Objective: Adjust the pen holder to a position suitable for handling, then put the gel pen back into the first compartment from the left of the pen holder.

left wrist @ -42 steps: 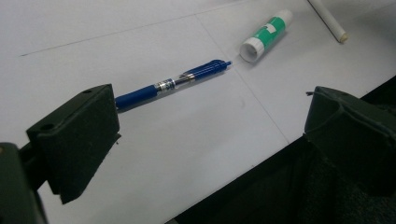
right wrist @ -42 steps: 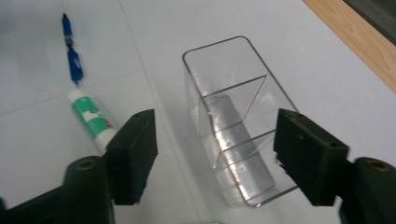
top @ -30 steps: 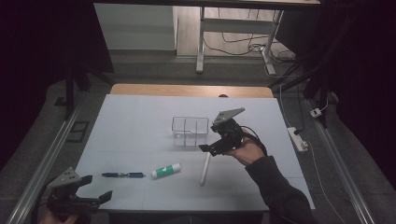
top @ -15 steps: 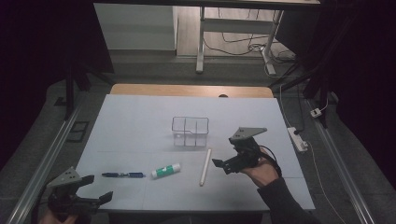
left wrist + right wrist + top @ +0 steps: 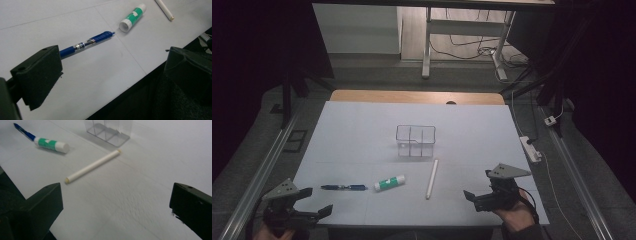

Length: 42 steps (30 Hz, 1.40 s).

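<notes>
At the near left corner of the table (image 5: pixel 362 125), the left gripper (image 5: pixel 314 201) hangs with its jaws spread wide and nothing between them. Just ahead of it a blue pen (image 5: pixel 344 187) lies flat, its long axis running left to right across the table; the left gripper view shows its tip pointing toward the glue stick (image 5: pixel 390 182). The green and white glue stick lies just beside the pen's end, angled slightly away to the right, its white cap end nearest the pen in the left gripper view. Next, a white pen-like stick (image 5: pixel 431 178) lies nearly front to back, its far end close to a clear divided organizer (image 5: pixel 415 141) standing at mid-table. At the near right, the right gripper (image 5: pixel 478 189) hovers low, jaws wide apart and empty, held by a hand (image 5: pixel 515 216).

The surface is a white sheet over a wooden tabletop; beyond it are a grey floor, desk legs and cables in a dim room. A white power strip (image 5: pixel 532 148) lies off the right edge.
</notes>
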Available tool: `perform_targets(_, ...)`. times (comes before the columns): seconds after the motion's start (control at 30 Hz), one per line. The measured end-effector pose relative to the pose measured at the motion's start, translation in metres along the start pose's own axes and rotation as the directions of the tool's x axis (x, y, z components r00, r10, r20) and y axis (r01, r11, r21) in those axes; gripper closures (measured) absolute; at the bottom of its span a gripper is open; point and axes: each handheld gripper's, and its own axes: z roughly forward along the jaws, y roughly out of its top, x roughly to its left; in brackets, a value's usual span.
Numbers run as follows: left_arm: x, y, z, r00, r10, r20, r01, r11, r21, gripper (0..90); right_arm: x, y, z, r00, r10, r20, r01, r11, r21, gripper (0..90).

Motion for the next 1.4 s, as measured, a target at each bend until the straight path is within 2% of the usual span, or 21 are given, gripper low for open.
perform_targets(0.1, 0.0, 0.0, 0.0, 1.0, -0.001, 0.004, 0.001, 1.0, 0.001, 1.6, -0.001, -0.015, -0.008, 0.9989, 0.022, 0.042, -0.023, 0.999, 0.025, 0.0)
perform_targets(0.2, 0.001, 0.0, 0.0, 1.0, -0.005, 0.008, 0.005, 1.0, -0.001, 1.6, -0.003, -0.023, -0.009, 0.9983, 0.035, 0.048, -0.037, 0.998, 0.042, 0.0)
perform_targets(0.27, 0.001, 0.0, 0.001, 0.9999, -0.007, 0.008, 0.007, 1.0, 0.002, 1.6, -0.005, -0.024, -0.012, 0.9972, 0.054, 0.051, -0.055, 0.998, 0.012, 0.0)
perform_targets(0.37, 0.001, 0.0, 0.0, 1.0, -0.005, 0.004, 0.005, 1.0, -0.005, 1.3, -0.007, -0.025, -0.014, 0.996, 0.078, 0.044, -0.079, 0.997, 0.009, 0.0)
perform_targets(0.63, 0.0, 0.0, -0.001, 0.9999, -0.005, -0.014, 0.005, 0.9997, -0.023, 0.0, -0.007, -0.025, -0.013, 0.9963, 0.081, 0.029, -0.081, 0.997, 0.018, 0.0)
perform_targets(0.8, -0.001, 0.002, 0.001, 0.9996, 0.028, 0.005, -0.028, 0.9994, -0.022, 0.0, -0.007, -0.025, -0.012, 0.9973, 0.071, 0.023, -0.071, 0.997, 0.034, 0.0)
perform_targets(1.07, 0.001, 0.012, 0.007, 0.9987, 0.04, -0.031, -0.041, 0.9986, -0.034, 0.0, -0.006, -0.023, -0.008, 0.9983, 0.057, 0.014, -0.058, 0.996, 0.061, 0.0)
perform_targets(1.23, 0.007, 0.02, 0.017, 0.9978, 0.024, -0.062, -0.024, 0.9997, -0.001, 0.0, -0.004, -0.023, -0.007, 0.9991, 0.043, 0.008, -0.043, 0.996, 0.078, 0.0)
perform_targets(1.27, 0.009, 0.021, 0.019, 0.9973, 0.028, -0.068, -0.028, 0.9996, 0.006, 0.2, -0.005, -0.023, -0.006, 0.9991, 0.043, 0.007, -0.043, 0.996, 0.079, 0.0)
perform_targets(1.33, 0.013, 0.024, 0.021, 0.9935, 0.043, -0.105, -0.042, 0.999, 0.017, 0.0, -0.005, -0.023, -0.007, 0.999, 0.045, 0.004, -0.045, 0.996, 0.079, 0.0)
perform_targets(1.4, 0.021, 0.026, 0.022, 0.992, 0.05, -0.116, -0.047, 0.9985, 0.028, 0.0, -0.005, -0.023, -0.006, 0.999, 0.045, 0.001, -0.045, 0.996, 0.079, 0.0)
